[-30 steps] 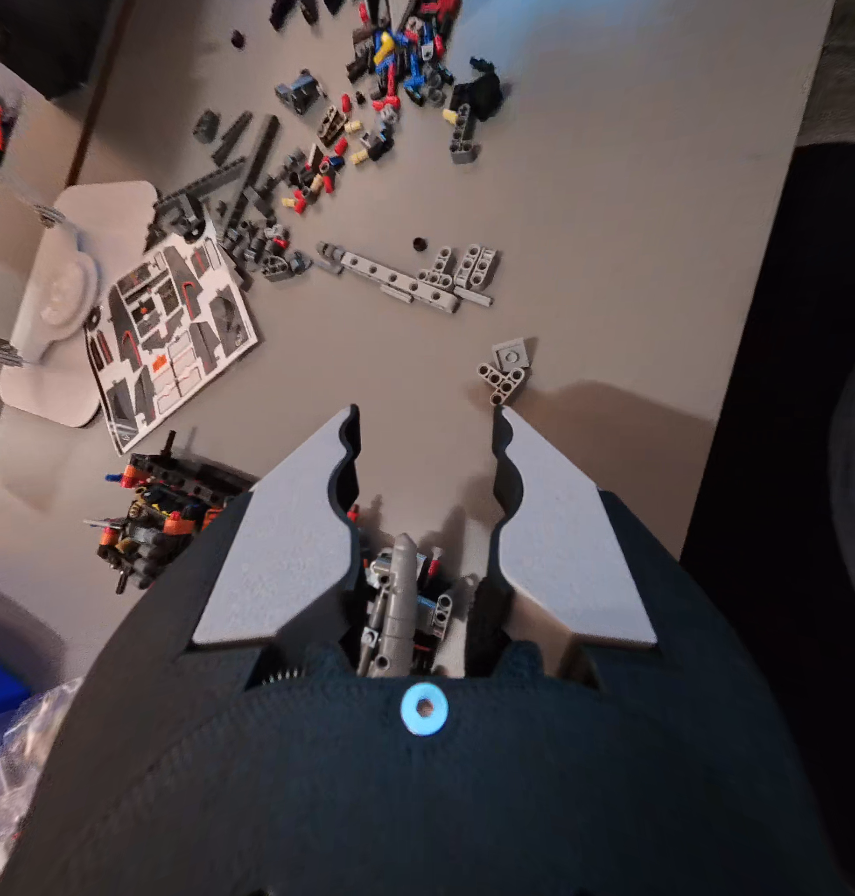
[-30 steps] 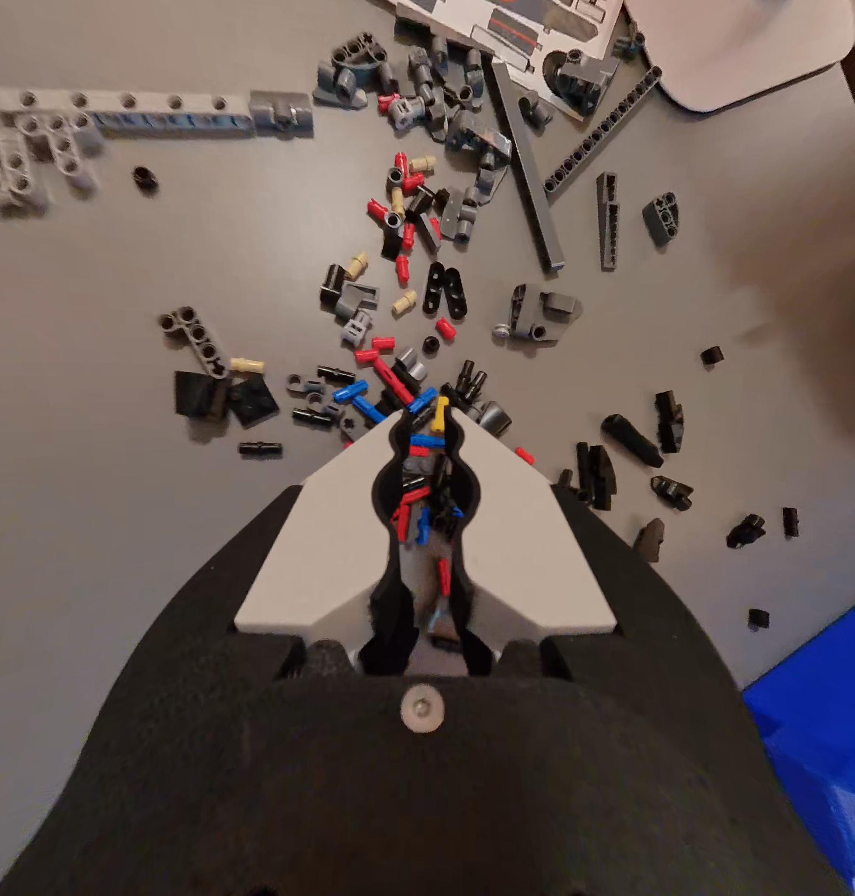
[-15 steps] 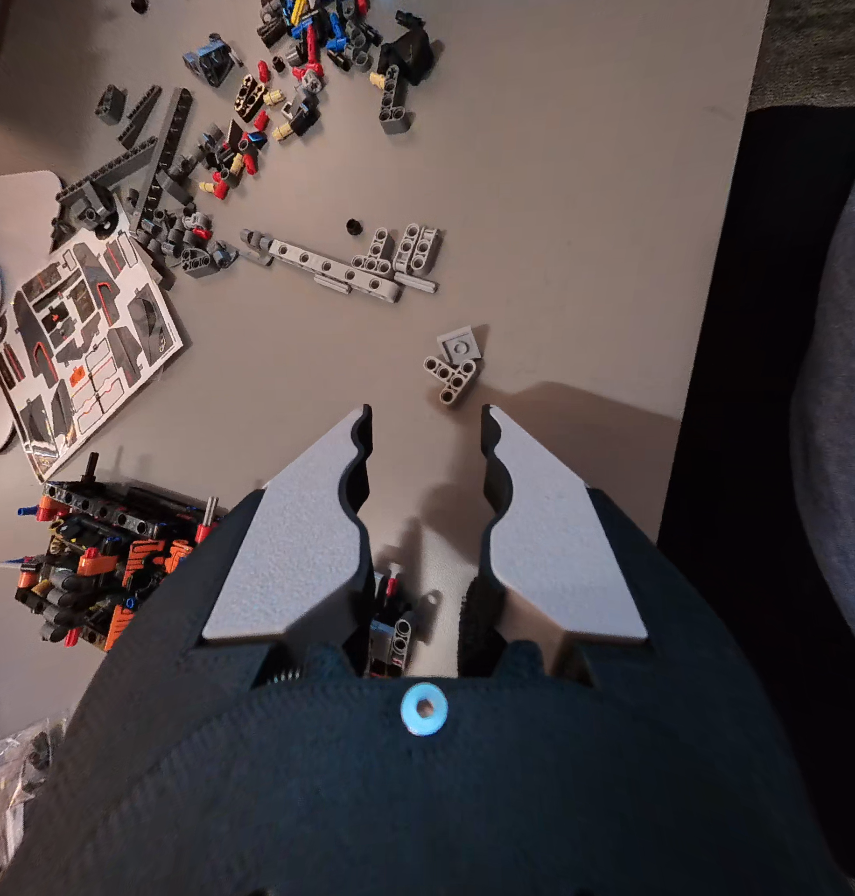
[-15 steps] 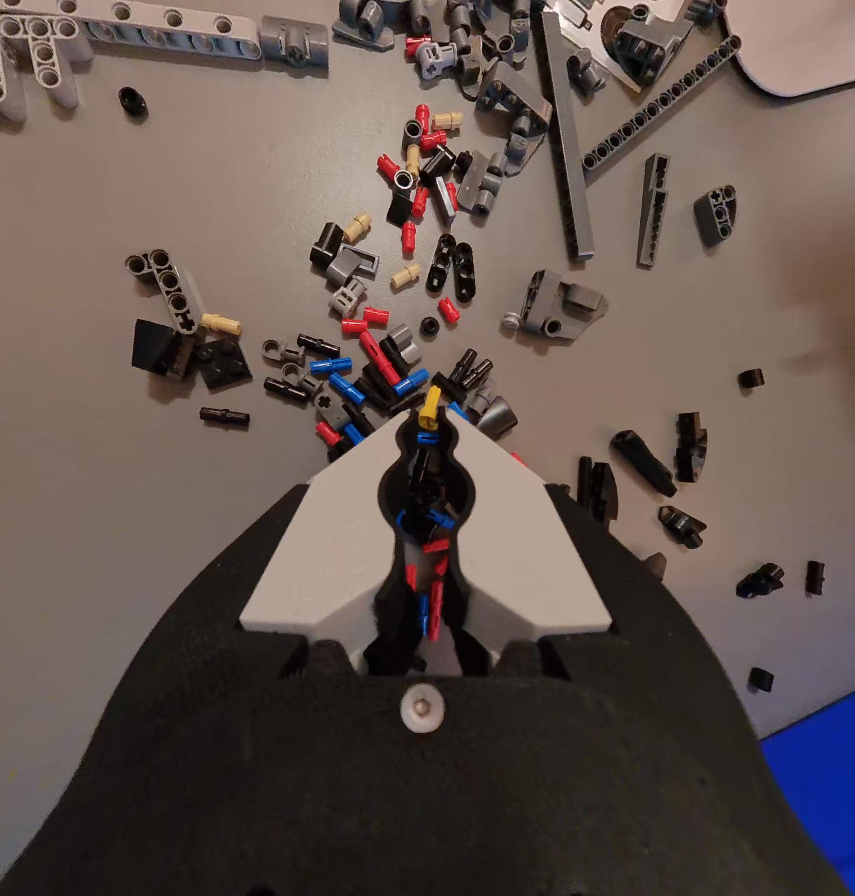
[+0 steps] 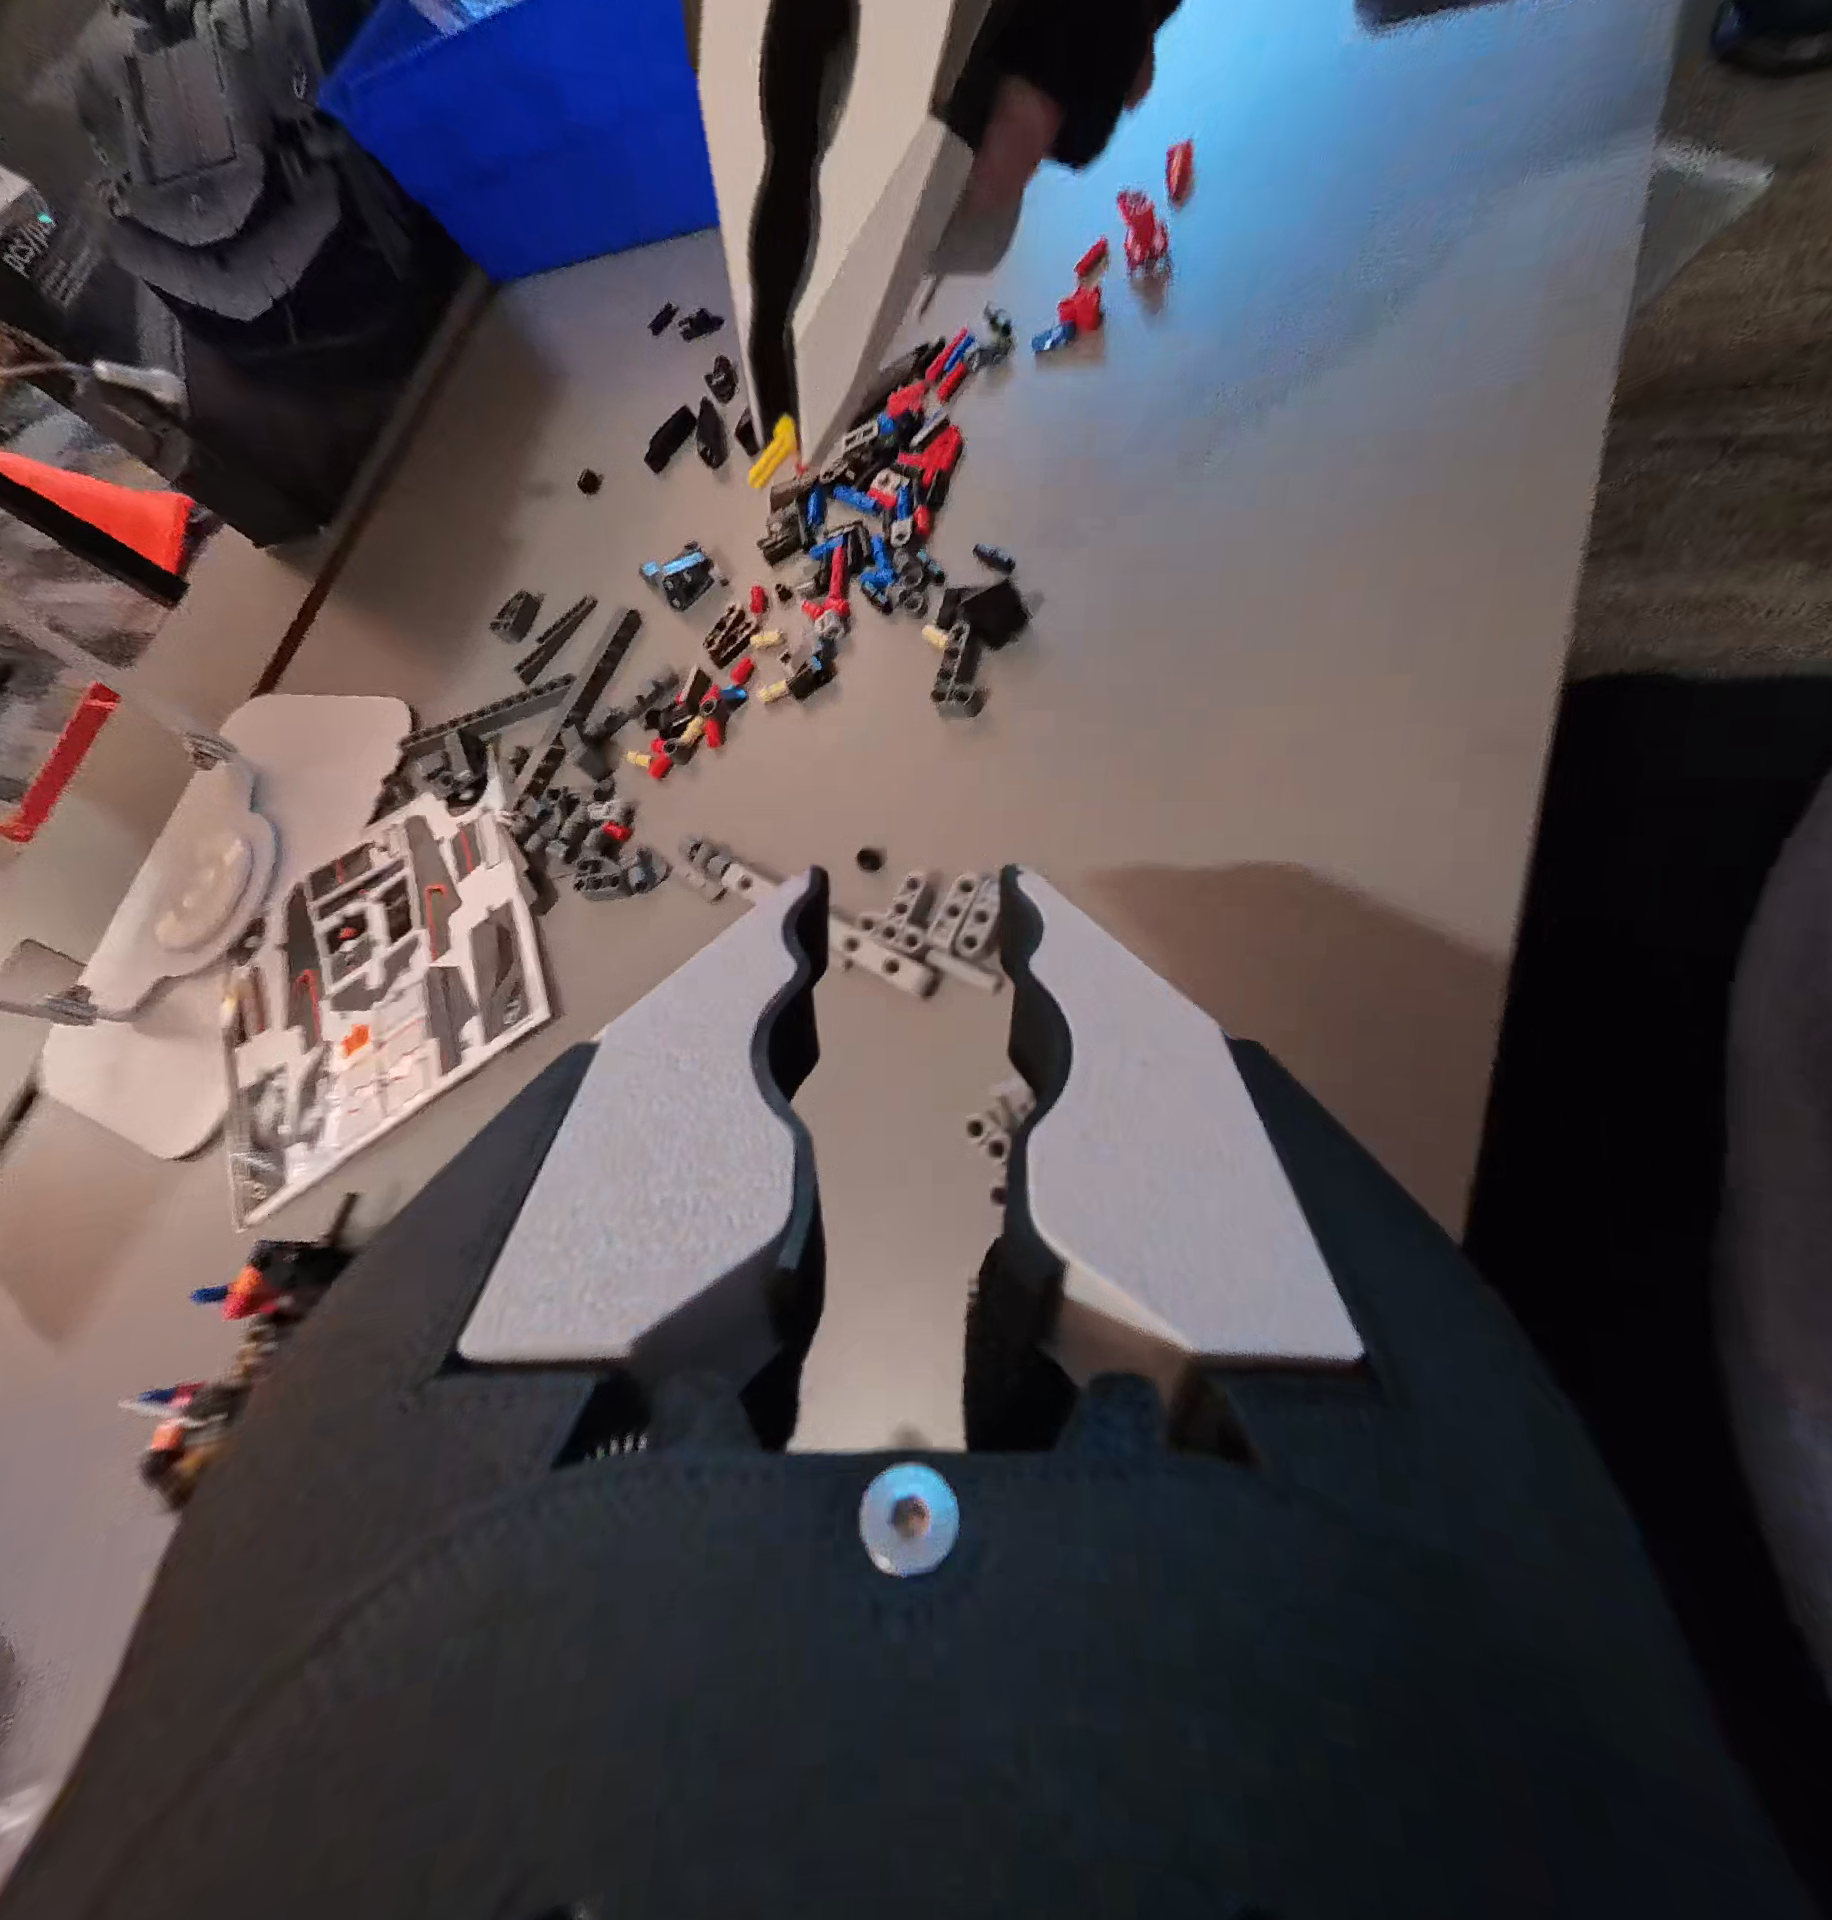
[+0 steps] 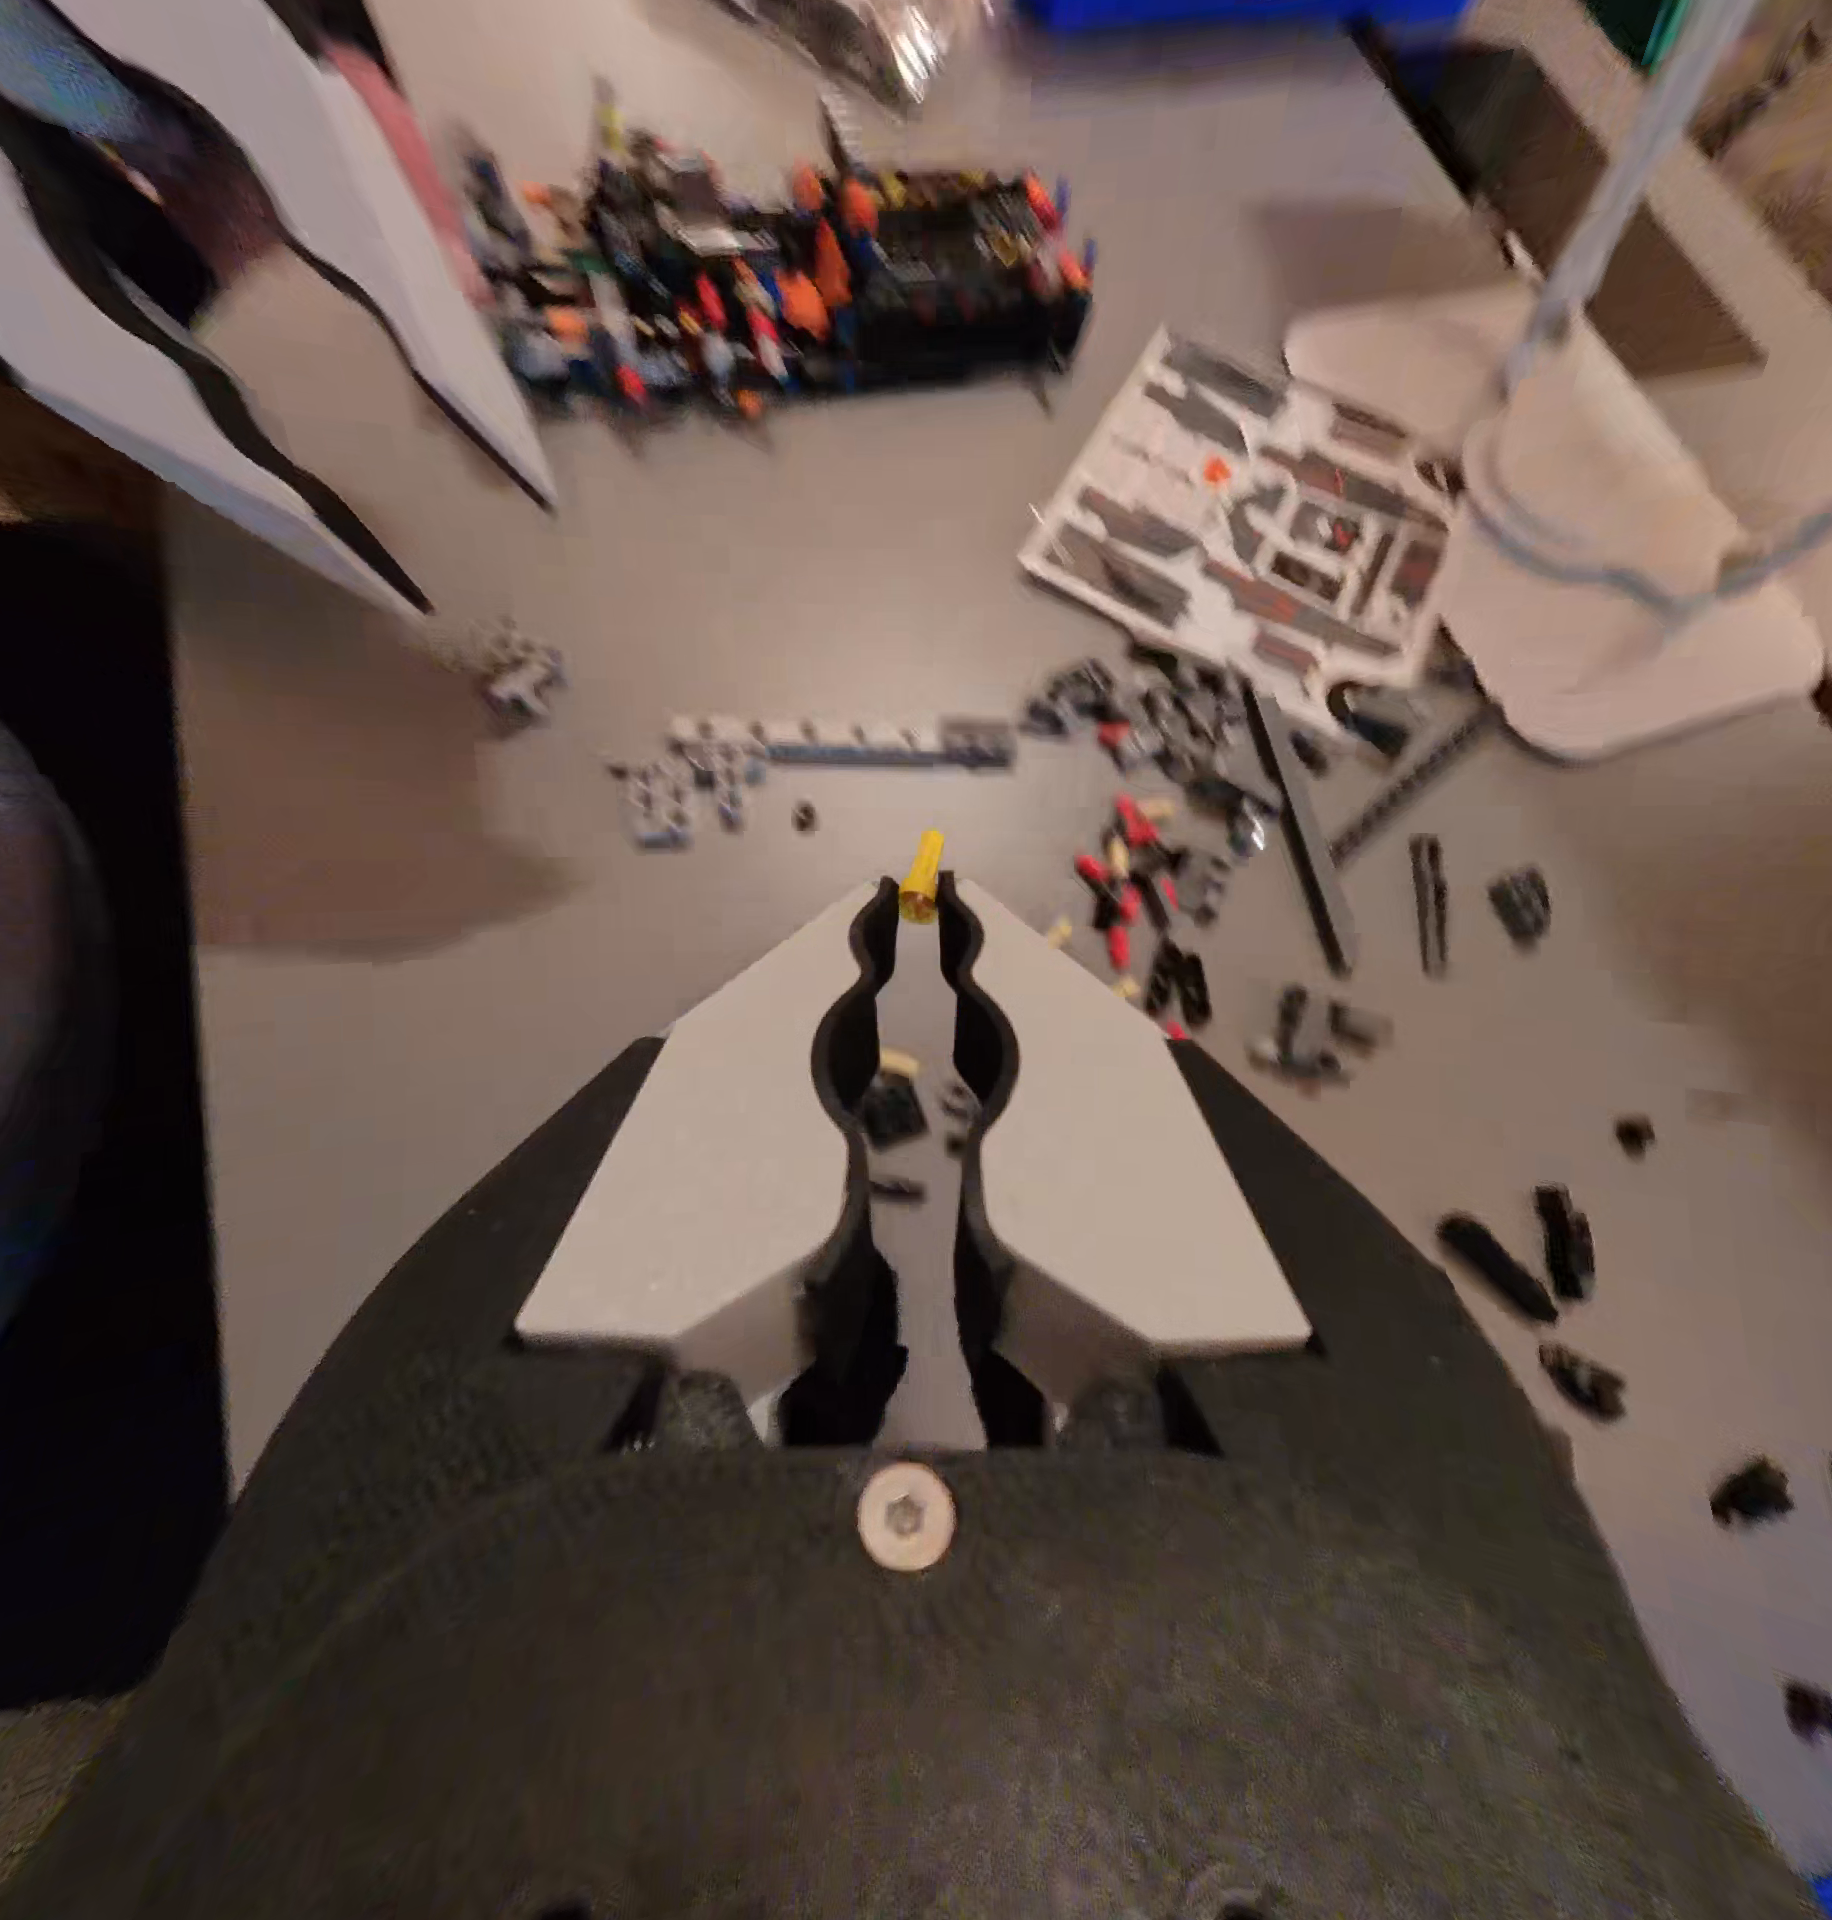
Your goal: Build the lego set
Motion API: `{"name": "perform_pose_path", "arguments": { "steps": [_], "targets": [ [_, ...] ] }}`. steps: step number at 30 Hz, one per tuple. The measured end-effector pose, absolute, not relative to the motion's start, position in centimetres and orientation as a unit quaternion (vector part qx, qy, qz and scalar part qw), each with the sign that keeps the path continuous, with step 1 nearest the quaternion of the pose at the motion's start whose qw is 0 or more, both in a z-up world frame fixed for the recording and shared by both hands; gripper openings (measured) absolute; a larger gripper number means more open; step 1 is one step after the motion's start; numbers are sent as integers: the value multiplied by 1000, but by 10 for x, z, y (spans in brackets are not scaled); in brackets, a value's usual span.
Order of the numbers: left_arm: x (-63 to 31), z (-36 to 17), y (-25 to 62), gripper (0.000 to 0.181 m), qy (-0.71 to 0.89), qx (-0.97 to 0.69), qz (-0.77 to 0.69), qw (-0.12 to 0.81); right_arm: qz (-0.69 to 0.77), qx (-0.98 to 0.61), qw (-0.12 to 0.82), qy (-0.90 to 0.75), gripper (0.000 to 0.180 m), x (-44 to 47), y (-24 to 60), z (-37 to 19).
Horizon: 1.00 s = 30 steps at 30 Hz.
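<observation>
My right gripper is shut on a small yellow pin at its fingertips and holds it above the grey table. In the left wrist view the right gripper hangs over the pile of loose pieces with the yellow pin at its tips. My left gripper is open and empty above light grey beams; it also shows at the upper left of the right wrist view. The partly built black and orange model sits at the far side.
A sticker sheet lies beside a white stand base. Long dark beams and scattered black parts lie to the right. A blue bin stands at the table's far end. The table edge runs along the right. Some 11 cm of space lies between my two pairs of fingers. My right tips are roughly 35 cm from the white stand base. The left camera catches it too, in the left wrist view.
My right gripper has lifted the yellow pin out of the pile and swung toward the model. My left gripper has tilted up, off the small grey assembly, and stays open.
</observation>
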State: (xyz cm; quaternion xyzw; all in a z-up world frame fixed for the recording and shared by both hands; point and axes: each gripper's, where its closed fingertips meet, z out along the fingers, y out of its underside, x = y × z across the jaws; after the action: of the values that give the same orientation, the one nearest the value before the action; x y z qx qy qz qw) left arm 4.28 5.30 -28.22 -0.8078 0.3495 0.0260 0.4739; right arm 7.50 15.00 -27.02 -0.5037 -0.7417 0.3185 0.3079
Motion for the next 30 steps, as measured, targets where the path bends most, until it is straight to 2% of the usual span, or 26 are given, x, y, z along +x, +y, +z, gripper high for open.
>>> {"name": "perform_pose_path", "arguments": {
  "steps": [5, 12, 30],
  "targets": [
    [47, -273, 39, 33, 234, -816, -77, 523, 341, -436, 338, -761, 4, 61, 81, -253],
    [37, -257, 26, 28, 111, -793, -244, 547, 298, -363, 419, -777, 4, 39, 41, -249],
    [43, -222, 19, 21, 61, -707, -423, 563, 256, -288, 500, -776, 4, 28, 17, -229]
  ]
}}
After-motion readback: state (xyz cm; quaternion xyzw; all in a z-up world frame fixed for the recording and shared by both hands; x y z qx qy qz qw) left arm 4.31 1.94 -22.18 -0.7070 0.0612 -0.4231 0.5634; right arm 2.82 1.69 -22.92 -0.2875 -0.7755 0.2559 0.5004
